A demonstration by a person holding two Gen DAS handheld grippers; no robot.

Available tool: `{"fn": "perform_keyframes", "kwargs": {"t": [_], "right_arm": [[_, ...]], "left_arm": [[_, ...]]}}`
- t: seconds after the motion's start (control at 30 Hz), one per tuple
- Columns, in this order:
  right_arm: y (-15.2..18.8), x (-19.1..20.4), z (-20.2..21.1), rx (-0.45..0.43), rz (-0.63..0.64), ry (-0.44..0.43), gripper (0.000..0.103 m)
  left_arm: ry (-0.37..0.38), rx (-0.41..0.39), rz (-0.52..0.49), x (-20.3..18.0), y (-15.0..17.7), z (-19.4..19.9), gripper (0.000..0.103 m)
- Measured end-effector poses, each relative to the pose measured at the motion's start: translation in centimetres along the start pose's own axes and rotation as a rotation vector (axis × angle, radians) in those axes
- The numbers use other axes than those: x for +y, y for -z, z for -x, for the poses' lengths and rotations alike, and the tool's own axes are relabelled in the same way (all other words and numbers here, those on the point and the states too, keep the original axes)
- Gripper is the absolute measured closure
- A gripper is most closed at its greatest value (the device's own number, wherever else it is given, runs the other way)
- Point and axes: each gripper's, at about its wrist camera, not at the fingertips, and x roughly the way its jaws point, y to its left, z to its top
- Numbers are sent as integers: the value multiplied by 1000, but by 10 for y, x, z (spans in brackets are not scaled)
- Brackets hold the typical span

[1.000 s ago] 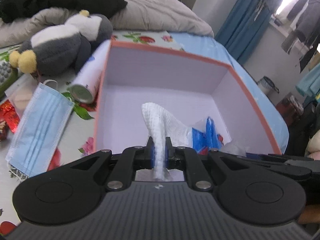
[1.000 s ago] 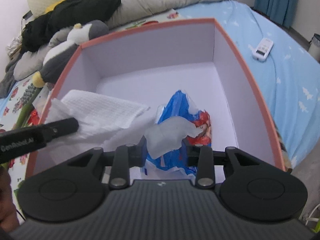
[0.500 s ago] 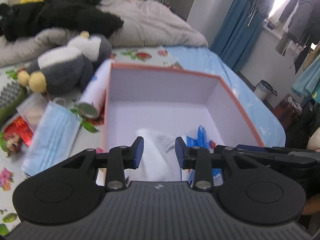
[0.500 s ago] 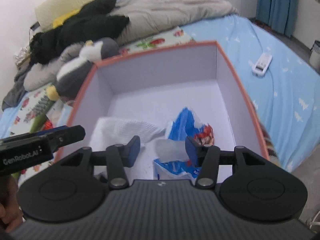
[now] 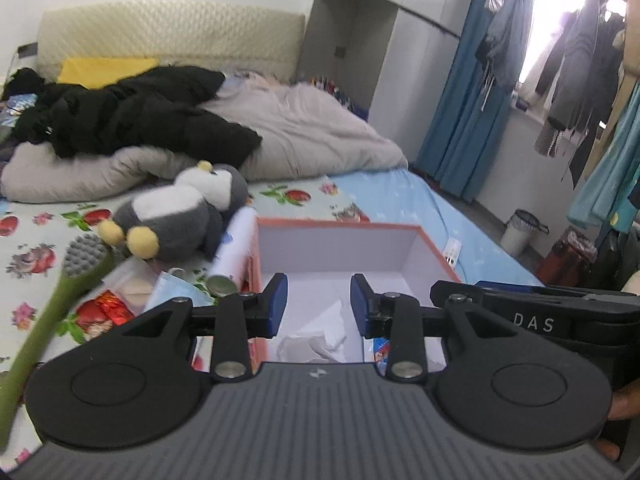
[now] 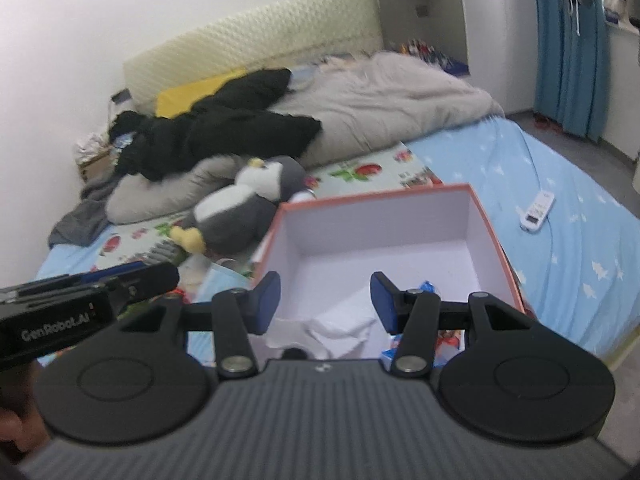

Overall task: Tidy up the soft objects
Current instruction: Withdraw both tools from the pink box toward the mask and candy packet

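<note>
An orange-rimmed white box (image 5: 344, 240) (image 6: 400, 216) stands on the bed. Inside it lie a white cloth (image 5: 316, 340) (image 6: 340, 328) and a blue plastic packet (image 5: 380, 346) (image 6: 428, 286). My left gripper (image 5: 319, 306) hovers open above the box's near edge, nothing between its fingers. Raised over the box, my right gripper (image 6: 325, 302) is open and empty too. A grey-and-white plush penguin (image 5: 180, 212) (image 6: 244, 208) lies left of the box. A blue face mask (image 5: 176, 290) and a white tube (image 5: 234, 252) rest beside the box.
A green-handled grey brush (image 5: 60, 292) and red wrappers (image 5: 108, 308) lie at the left. Black clothing (image 5: 132, 120) and a grey duvet (image 5: 312, 136) cover the bed's far end. A white remote (image 6: 538, 210) rests on the blue sheet. A bin (image 5: 520, 232) stands on the floor.
The left gripper let go of the white cloth and the right one released the blue packet; both items now lie in the box. Both grippers opened and rose away from it.
</note>
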Motion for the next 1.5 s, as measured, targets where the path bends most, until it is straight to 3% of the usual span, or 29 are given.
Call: {"fn": "perform_keyframes", "kwargs": {"t": [0.33, 0.7, 1.13, 1.5], "right_arm": [[19, 51, 43, -46, 56, -85, 50], [59, 97, 57, -29, 107, -153, 50], [107, 133, 53, 27, 163, -214, 50], [141, 144, 31, 108, 164, -238, 50]], "left_arm": [[-60, -66, 22, 28, 21, 83, 63], [-132, -81, 56, 70, 64, 141, 63], [-176, -67, 115, 100, 116, 162, 63], [-199, -6, 153, 115, 150, 148, 63]]}}
